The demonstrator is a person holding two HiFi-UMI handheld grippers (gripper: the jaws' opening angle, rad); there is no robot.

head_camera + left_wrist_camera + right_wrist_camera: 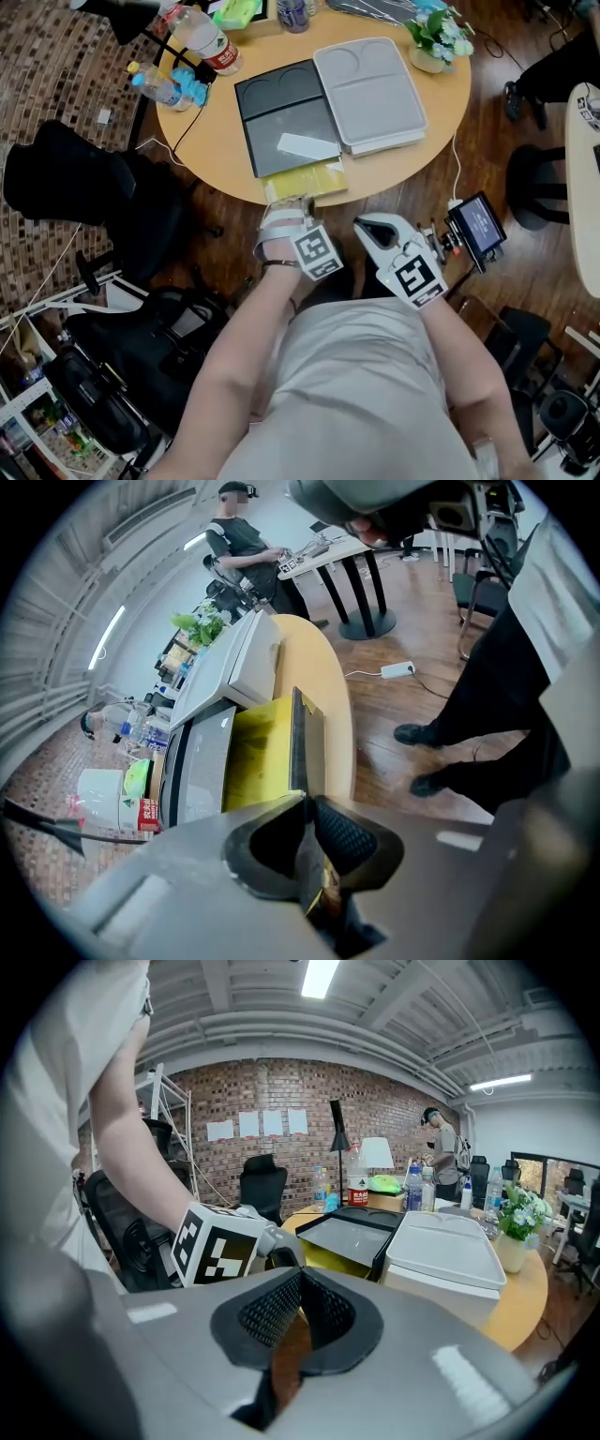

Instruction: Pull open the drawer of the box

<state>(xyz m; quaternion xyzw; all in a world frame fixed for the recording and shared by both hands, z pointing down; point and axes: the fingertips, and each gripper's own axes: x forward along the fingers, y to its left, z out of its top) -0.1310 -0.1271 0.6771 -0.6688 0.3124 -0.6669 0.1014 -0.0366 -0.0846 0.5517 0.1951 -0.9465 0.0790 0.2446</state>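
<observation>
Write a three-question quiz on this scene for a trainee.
1. True or false: the yellow drawer sits fully shut inside the black box.
2. Which gripper is closed on the drawer's front panel? A) left gripper B) right gripper C) neither
3. Fill in: right beside the black box on the table lies a ___ box.

Key: 1 false, it sticks out towards the person. 2 A; the right gripper is shut and empty. 3 grey: the grey box.

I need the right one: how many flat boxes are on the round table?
2: the black box with the yellow drawer, and the grey box beside it, toward the plant.
</observation>
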